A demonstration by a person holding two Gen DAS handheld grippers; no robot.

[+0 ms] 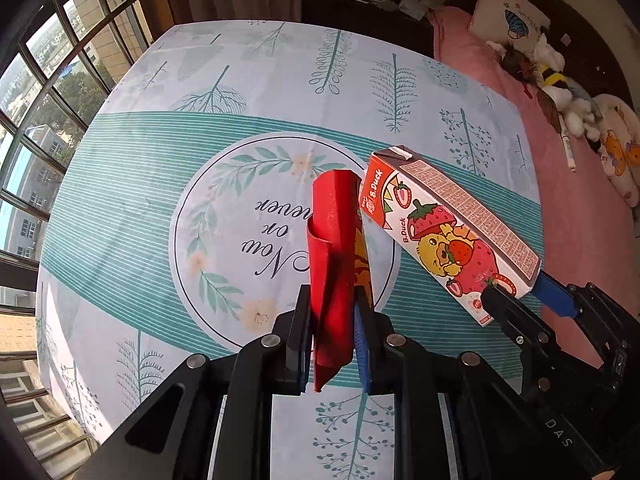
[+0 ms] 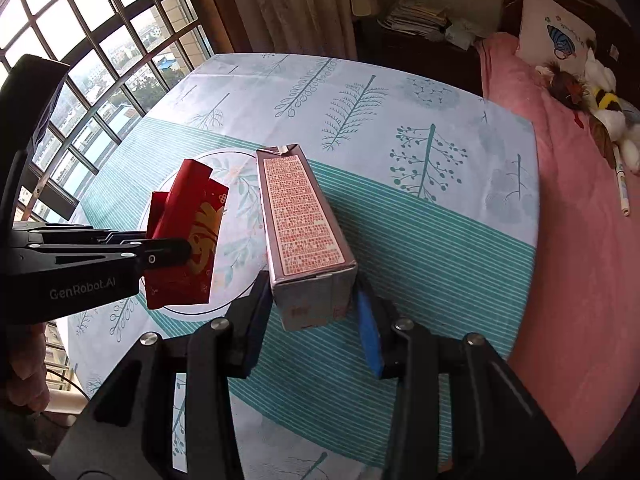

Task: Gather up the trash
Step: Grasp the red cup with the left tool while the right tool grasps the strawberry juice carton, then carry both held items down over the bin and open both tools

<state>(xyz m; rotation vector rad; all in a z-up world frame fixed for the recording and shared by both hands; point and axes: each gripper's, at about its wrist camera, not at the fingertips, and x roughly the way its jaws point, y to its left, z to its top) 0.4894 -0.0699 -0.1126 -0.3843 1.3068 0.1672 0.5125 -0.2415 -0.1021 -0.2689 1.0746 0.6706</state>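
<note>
Trash items held aloft, one per gripper, above the worktop (image 1: 460, 80) with its leaf-print cloth. Left gripper (image 1: 334, 336): fingers (image 1: 301, 340) closed nearly together on the lower part of a folded red envelope (image 1: 334, 248), which stands roughly upright between them, its long axis running away from the camera along the fingers; gold print shows on one face in the right wrist view (image 2: 188, 236). Right gripper (image 2: 310, 316): fingers (image 2: 370, 336) spread about the width of the carton and pressed on both side walls of a strawberry drink carton (image 2: 304, 224), gripped at its base end. Long axis of the carton points forward and slightly up, with the folded top end farthest from the gripper; in the left wrist view (image 1: 452, 232) it slants from lower right to upper left, its top close beside the envelope, though contact cannot be told.

Handling, as judged: envelope is light, thin and easily creased, so it may flex or slip; a hold near the fold is soundest. Carton looks light, probably empty, with stiff but crushable walls; grip near an end, across the flat faces.
</note>
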